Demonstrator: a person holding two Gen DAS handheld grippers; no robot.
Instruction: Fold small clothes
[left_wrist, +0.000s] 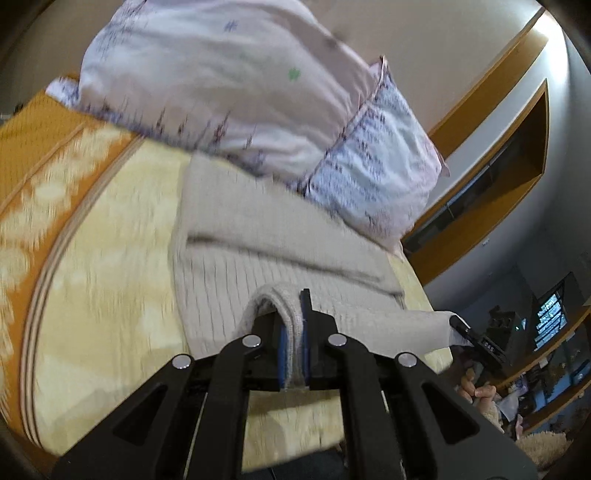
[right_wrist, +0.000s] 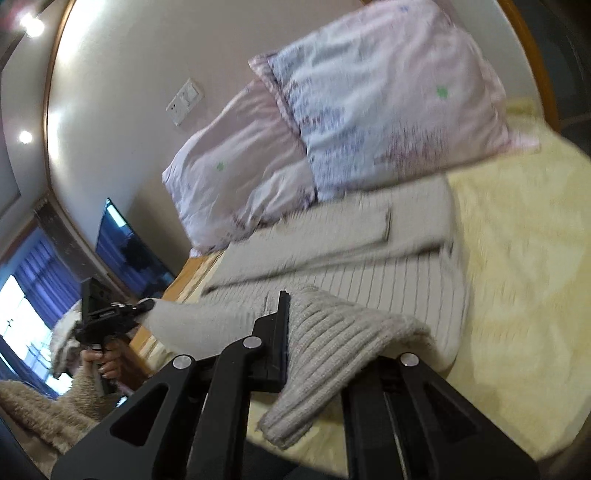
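Left gripper (left_wrist: 293, 325) jaws clamp the sweater (left_wrist: 258, 236) hem (ribbed, beige); right gripper (right_wrist: 295, 332) jaws likewise.

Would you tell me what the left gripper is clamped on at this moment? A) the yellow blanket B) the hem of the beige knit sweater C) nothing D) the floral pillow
B: the left gripper has a fold of the beige knit sweater pinched between its blue pads.
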